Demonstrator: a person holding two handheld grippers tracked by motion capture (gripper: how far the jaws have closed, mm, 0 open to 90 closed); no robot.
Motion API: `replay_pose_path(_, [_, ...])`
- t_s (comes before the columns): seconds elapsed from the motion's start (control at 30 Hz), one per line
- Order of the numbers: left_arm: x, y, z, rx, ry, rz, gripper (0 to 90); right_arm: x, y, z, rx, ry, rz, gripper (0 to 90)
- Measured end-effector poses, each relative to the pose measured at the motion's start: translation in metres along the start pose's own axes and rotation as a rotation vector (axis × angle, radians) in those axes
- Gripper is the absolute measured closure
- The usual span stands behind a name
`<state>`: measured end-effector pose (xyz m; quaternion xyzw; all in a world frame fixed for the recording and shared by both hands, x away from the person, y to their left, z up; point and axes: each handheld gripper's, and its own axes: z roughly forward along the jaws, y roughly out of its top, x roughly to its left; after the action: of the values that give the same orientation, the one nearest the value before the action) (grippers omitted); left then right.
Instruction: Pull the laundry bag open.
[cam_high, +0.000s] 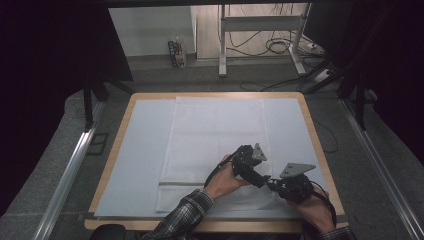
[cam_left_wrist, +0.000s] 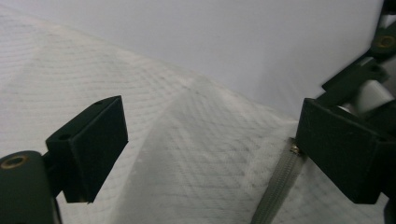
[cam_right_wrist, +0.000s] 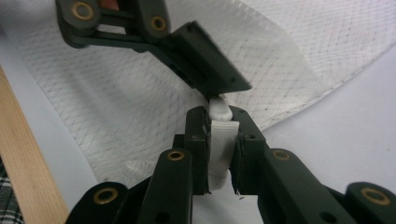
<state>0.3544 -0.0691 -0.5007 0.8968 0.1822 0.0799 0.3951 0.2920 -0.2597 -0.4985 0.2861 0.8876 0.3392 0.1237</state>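
Note:
A white mesh bag (cam_high: 215, 140) lies flat on the white mat, with a grey zipper (cam_left_wrist: 278, 186) along its near end. My right gripper (cam_high: 273, 185) is shut on a white strap (cam_right_wrist: 220, 140) at the bag's near right corner; the strap stands upright between its pads (cam_right_wrist: 219, 122). My left gripper (cam_high: 261, 179) is open just beside it, tip to tip with the right one. Its jaws (cam_left_wrist: 210, 135) stand wide apart over the mesh with nothing between them. One of its fingers (cam_right_wrist: 210, 65) hangs right above the strap's top end.
The white mat (cam_high: 145, 150) covers a wooden table (cam_high: 112, 150); its near edge (cam_right_wrist: 28, 163) runs close to my right gripper. Beyond the table, a metal stand (cam_high: 223, 45) and cables (cam_high: 280, 45) lie on the floor. A checked sleeve (cam_high: 185, 215) comes in from below.

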Motion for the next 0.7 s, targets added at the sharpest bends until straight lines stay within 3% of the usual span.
replay_pose_path(0.03, [0.0008, -0.0008, -0.0010, -0.016, -0.022, -0.022, 8.3, 0.0003, 0.0002, 0.0002, 0.002, -0.007, 0.003, 78.2])
replay_pose_path(0.17, [-0.0009, -0.0002, -0.0020, 0.008, 0.008, -0.004, 9.0, -0.0003, 0.0002, 0.0011, 0.009, -0.005, 0.004, 78.9])
replay_pose_path(0.37, [-0.0016, -0.0006, 0.0017, 0.001, -0.027, -0.005, 8.3, -0.0004, 0.0003, 0.0008, 0.003, -0.005, 0.002, 79.5])
replay_pose_path(0.5, [-0.0002, -0.0004, 0.0045, 0.015, 0.024, -0.007, 9.1, -0.0002, -0.0002, 0.0016, 0.013, -0.005, 0.001, 79.5])
replay_pose_path(0.7, [0.0039, -0.0051, 0.0035, 0.027, 0.034, -0.016, 9.0, -0.0005, -0.0009, 0.0040, 0.042, -0.012, 0.002, 77.5])
